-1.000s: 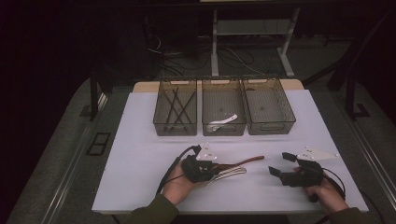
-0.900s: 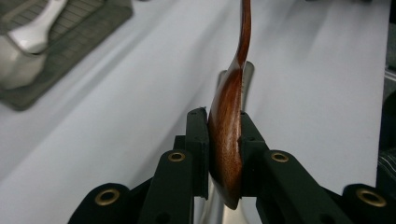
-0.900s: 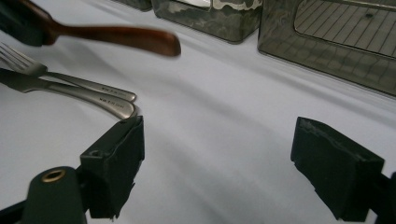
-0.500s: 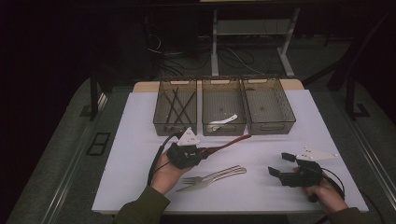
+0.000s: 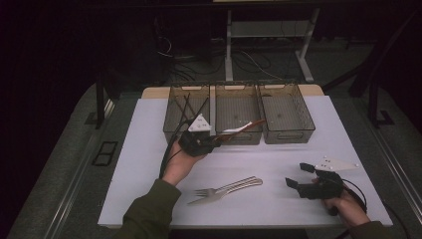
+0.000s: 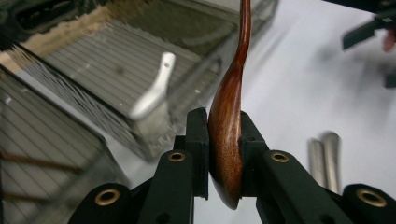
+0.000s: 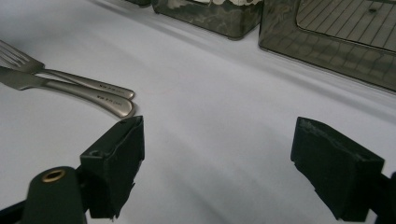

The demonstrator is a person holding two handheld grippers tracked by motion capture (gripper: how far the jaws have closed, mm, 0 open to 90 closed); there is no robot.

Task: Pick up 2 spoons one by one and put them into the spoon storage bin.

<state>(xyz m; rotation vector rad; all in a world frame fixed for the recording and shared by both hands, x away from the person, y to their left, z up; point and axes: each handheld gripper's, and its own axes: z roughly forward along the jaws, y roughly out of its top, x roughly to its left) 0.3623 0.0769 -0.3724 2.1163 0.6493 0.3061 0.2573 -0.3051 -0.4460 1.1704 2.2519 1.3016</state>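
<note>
In the high view, the left gripper [image 5: 215, 141] is held up in front of the row of three clear bins at the far side of the white table [image 5: 149, 149]. It grips a brown wooden spoon [image 5: 244, 128], whose handle runs out to the right, across the front wall of the middle bin [image 5: 236, 115]. Dark sticks lean in the left bin [image 5: 186, 112], and the right bin [image 5: 287, 112] stands just beside the middle one. Nearer the person, a fork [image 5: 211, 191] and a second piece of steel cutlery [image 5: 239, 185] lie side by side on the table, between the two hands. The right gripper [image 5: 298, 175] rests low at the right side of the table, well apart from the cutlery, its jaws spread.

In the left gripper view, the two black jaws are closed tight on the bowl end of the wooden spoon [image 6: 227, 140], and the handle rises straight up out of the top of the frame. Behind it, a pale white utensil [image 6: 154, 88] lies on the floor of the middle bin [image 6: 196, 42]. Two steel handles [image 6: 324, 149] lie on the table at the right.

In the right gripper view, the right gripper [image 7: 219, 172] is wide open with nothing between its jaws, only bare table. The fork [image 7: 70, 79] and the other piece of cutlery [image 7: 74, 93] lie touching at the upper left, handle ends towards the gripper. The bins' front walls [image 7: 322, 46] run along the top.
</note>
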